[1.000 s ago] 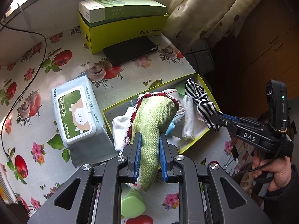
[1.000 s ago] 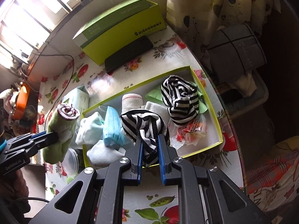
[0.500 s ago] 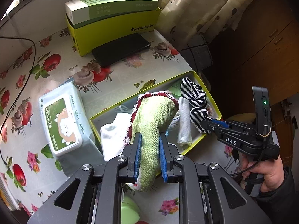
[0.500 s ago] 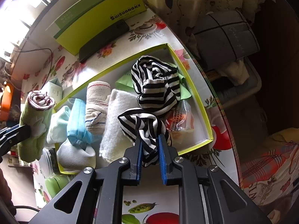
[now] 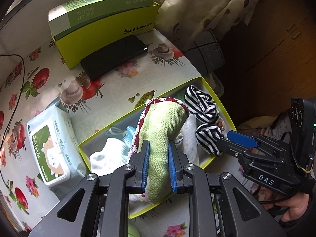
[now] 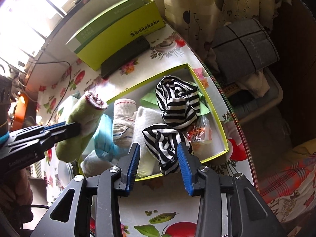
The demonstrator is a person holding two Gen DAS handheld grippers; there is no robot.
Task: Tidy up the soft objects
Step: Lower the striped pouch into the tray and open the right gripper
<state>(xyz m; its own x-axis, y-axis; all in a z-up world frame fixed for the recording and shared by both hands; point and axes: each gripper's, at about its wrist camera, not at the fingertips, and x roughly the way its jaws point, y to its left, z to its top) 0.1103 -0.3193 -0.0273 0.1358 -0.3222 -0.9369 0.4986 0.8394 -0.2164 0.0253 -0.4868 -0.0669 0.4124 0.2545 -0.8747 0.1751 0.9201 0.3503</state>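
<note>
My left gripper [image 5: 158,146] is shut on a rolled green cloth with red trim [image 5: 164,122] and holds it over the left part of the yellow-green box [image 5: 110,130]. The right wrist view shows that cloth [image 6: 83,118] at the left. My right gripper [image 6: 159,150] has its jaws opening. A black-and-white striped sock [image 6: 162,144] lies between them in the box, loose from the left pad. A second striped sock [image 6: 177,104] lies further back. White socks, a blue mask and a small packet fill the remaining space in the box.
A pack of wet wipes [image 5: 51,150] lies left of the box. Behind it are a black phone [image 5: 114,57] and a tall yellow carton [image 5: 106,31]. A black cable [image 5: 15,90] crosses the flowered tablecloth. The table edge runs close on the right, with a grey bag [image 6: 244,47] beyond.
My right jaws have spread and let go of the striped sock, which now rests in the box. My left gripper has carried the green cloth rightwards over the box.
</note>
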